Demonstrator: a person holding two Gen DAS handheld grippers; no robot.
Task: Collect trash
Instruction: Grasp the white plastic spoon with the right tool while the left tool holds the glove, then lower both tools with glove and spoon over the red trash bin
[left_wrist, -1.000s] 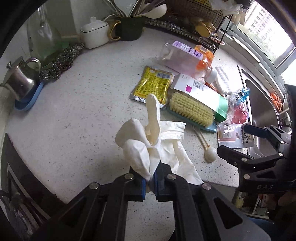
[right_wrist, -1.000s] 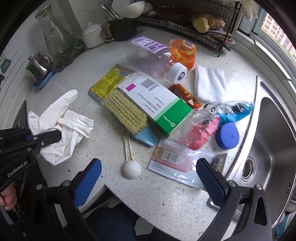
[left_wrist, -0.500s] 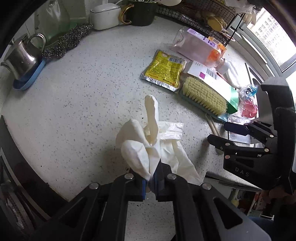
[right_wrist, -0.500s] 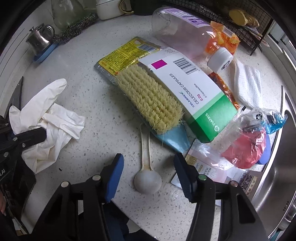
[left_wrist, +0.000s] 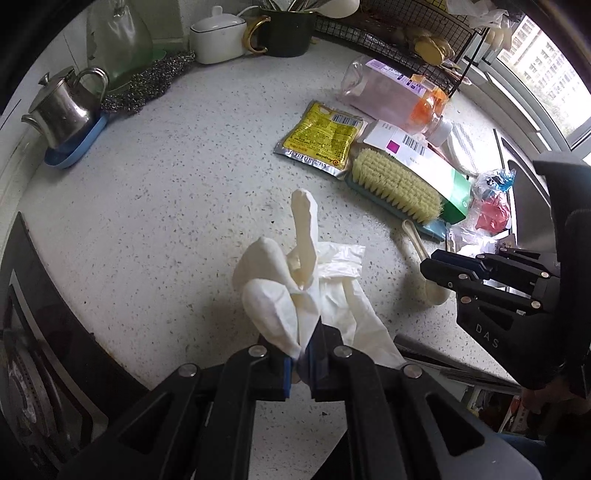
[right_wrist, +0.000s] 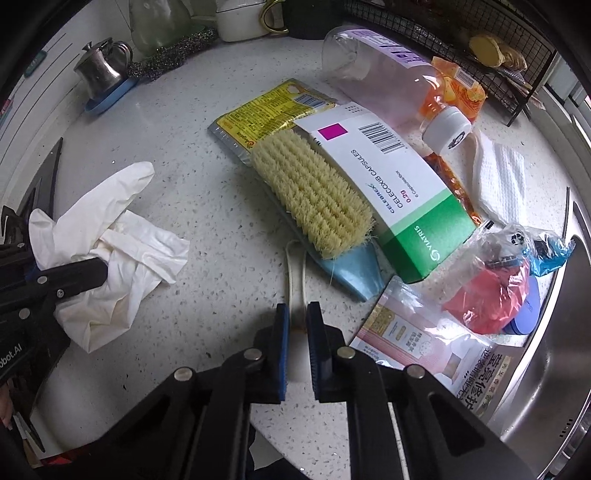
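Note:
My left gripper (left_wrist: 303, 363) is shut on a crumpled white rubber glove (left_wrist: 291, 280) at the counter's near edge; the glove also shows in the right wrist view (right_wrist: 110, 236). My right gripper (right_wrist: 297, 325) is closed around the handle of a white plastic spoon (right_wrist: 295, 273), whose bowl lies between the jaws. In the left wrist view the right gripper (left_wrist: 436, 271) sits over the spoon (left_wrist: 417, 243).
On the speckled counter (left_wrist: 166, 184) lie a scrub brush (right_wrist: 317, 192), a green-white medicine box (right_wrist: 391, 195), a yellow packet (right_wrist: 266, 110), a clear bottle (right_wrist: 384, 77), a white cloth (right_wrist: 502, 181), plastic bags (right_wrist: 495, 280) and a pink sachet (right_wrist: 413, 332). The sink (right_wrist: 554, 350) is at right; a steel pot (left_wrist: 62, 110) far left.
My right gripper moved down and forward to the spoon and closed from wide open onto its handle. The left gripper kept hold of the glove, nearly still.

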